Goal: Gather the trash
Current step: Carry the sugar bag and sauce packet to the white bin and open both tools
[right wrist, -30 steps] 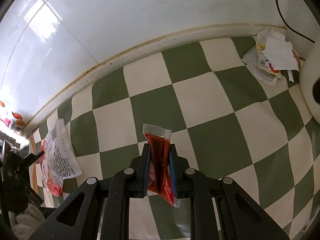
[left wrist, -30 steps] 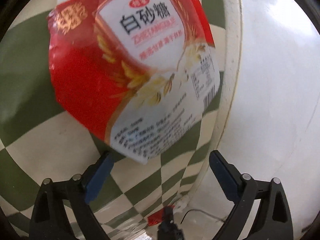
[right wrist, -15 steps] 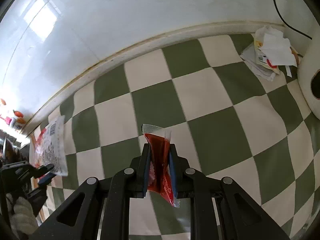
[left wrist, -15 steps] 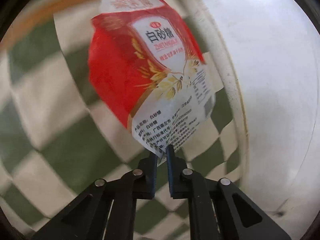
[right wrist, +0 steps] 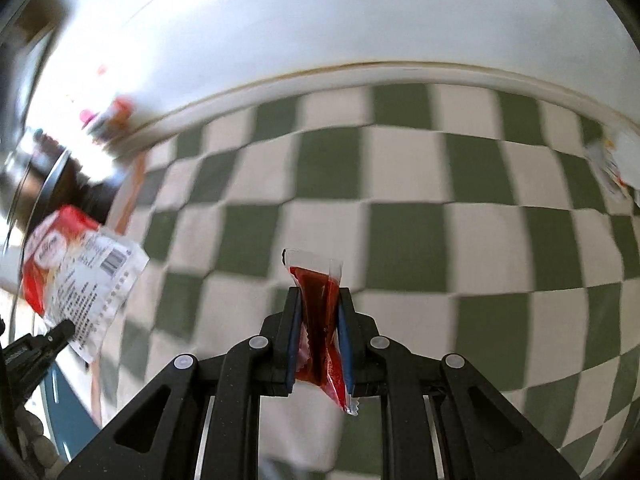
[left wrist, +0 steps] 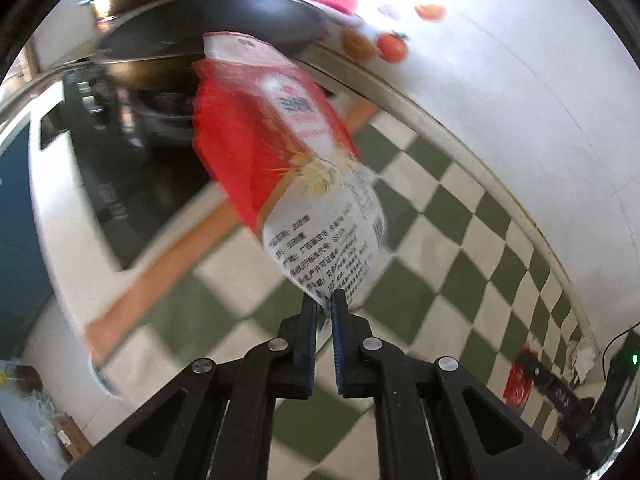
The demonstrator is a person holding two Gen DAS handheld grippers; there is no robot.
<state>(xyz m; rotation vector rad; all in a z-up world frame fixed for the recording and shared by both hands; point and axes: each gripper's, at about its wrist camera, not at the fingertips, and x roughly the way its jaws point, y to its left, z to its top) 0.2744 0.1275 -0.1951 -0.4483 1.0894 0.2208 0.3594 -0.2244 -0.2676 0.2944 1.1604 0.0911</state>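
My left gripper [left wrist: 324, 304] is shut on the bottom edge of a red and white sugar bag [left wrist: 288, 160] and holds it up above the green and white checked surface [left wrist: 440, 264]. The bag also shows at the left of the right wrist view [right wrist: 76, 272]. My right gripper [right wrist: 319, 300] is shut on a small red sauce sachet [right wrist: 320, 320], which stands upright between the fingers. The sachet and right gripper show far right in the left wrist view [left wrist: 518, 376].
A dark pan [left wrist: 224, 28] and stove [left wrist: 132, 152] lie beyond the bag. Small tomatoes [left wrist: 392, 46] sit by the white tiled wall [left wrist: 520, 100]. Crumpled paper trash [right wrist: 612, 168] lies at the far right near the wall. An orange strip [left wrist: 168, 272] edges the checked surface.
Both grippers have lifted and swung, keeping their loads. The left gripper, open a second ago, closed on the bag and raised it off the surface; stove and pan came into view.
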